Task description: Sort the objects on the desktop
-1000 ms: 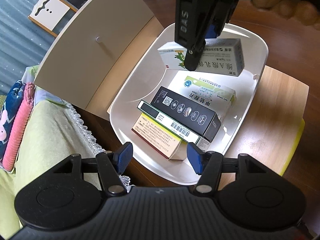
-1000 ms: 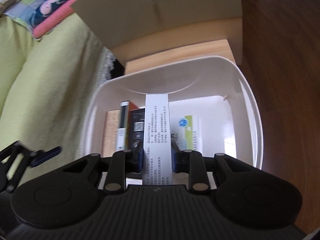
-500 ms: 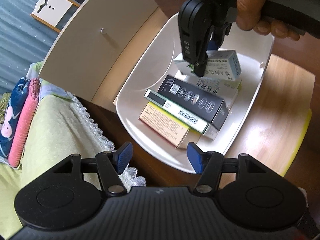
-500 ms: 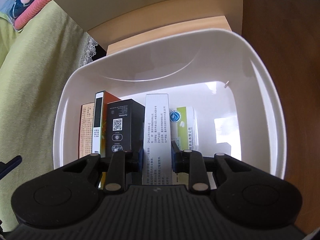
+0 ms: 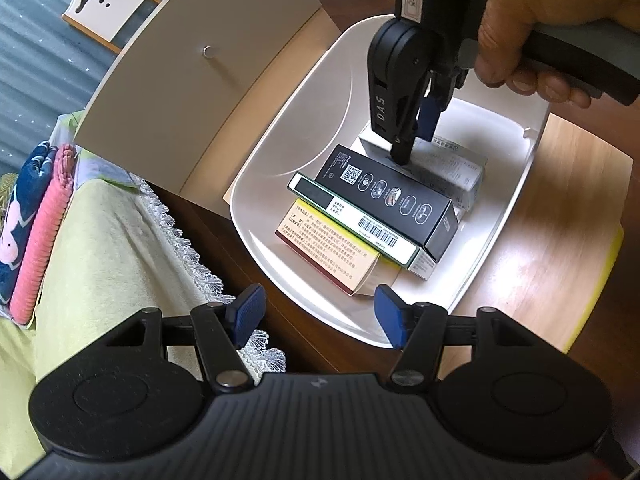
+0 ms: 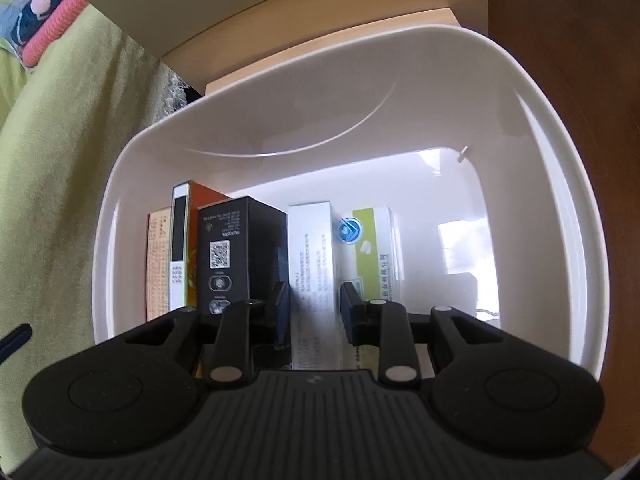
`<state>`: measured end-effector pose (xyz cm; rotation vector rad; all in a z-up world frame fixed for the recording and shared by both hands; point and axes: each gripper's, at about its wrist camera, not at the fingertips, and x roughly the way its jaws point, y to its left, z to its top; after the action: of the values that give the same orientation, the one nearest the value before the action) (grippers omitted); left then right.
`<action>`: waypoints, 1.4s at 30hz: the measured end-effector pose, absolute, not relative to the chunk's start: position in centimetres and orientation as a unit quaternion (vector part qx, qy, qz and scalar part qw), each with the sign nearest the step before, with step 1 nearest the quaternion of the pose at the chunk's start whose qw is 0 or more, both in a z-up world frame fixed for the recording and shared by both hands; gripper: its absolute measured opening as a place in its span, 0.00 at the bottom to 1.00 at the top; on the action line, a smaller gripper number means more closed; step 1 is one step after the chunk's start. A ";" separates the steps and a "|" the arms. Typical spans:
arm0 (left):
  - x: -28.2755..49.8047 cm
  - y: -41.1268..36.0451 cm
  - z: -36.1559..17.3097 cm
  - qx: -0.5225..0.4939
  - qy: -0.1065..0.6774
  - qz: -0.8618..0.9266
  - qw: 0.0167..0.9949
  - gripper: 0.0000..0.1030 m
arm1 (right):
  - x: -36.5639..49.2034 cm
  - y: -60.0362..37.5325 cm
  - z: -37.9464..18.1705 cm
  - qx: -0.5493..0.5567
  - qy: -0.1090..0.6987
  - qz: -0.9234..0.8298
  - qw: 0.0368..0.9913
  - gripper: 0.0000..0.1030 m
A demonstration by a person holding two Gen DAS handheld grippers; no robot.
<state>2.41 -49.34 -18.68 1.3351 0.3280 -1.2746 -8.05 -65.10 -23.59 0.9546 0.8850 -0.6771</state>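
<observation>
My right claw [image 6: 314,310] gripped the narrow white printed carton [image 6: 310,248] on edge, low inside the white plastic bin [image 6: 552,216], w/ the black box [image 6: 236,248] just left. Left claw [image 5: 316,314] hung open, empty. Best to lower fully, then release w/o nudging neighbours.

Non-task stuff: beige panel [image 5: 192,80] with a small round knob [image 5: 208,51] leaning at the wooden table [image 5: 560,240], yellow-green cover [image 5: 100,248] with lace trim [image 5: 188,248], folded pink towel [image 5: 40,232].
</observation>
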 end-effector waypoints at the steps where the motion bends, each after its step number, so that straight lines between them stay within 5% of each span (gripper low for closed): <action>1: 2.4 -49.3 -18.7 0.574 0.141 -0.548 0.592 0.61 | -8.1 -65.1 -23.5 0.433 0.405 -0.308 0.744 0.24; 8: 2.4 -49.3 -18.9 0.576 0.141 -0.547 0.590 0.62 | -8.9 -64.5 -22.2 0.404 0.420 -0.285 0.761 0.24; 23: 2.7 -49.1 -18.6 0.569 0.144 -0.546 0.598 0.63 | -6.0 -61.0 -22.3 0.199 0.591 -0.120 0.773 0.33; 42: 2.9 -49.3 -18.5 0.567 0.144 -0.544 0.601 0.66 | -3.9 -60.2 -23.8 0.148 0.613 -0.064 0.773 0.33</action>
<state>2.91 -49.29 -18.48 1.3141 0.3331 -1.2612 -3.88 -60.20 -23.79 0.3206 1.3283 -0.1395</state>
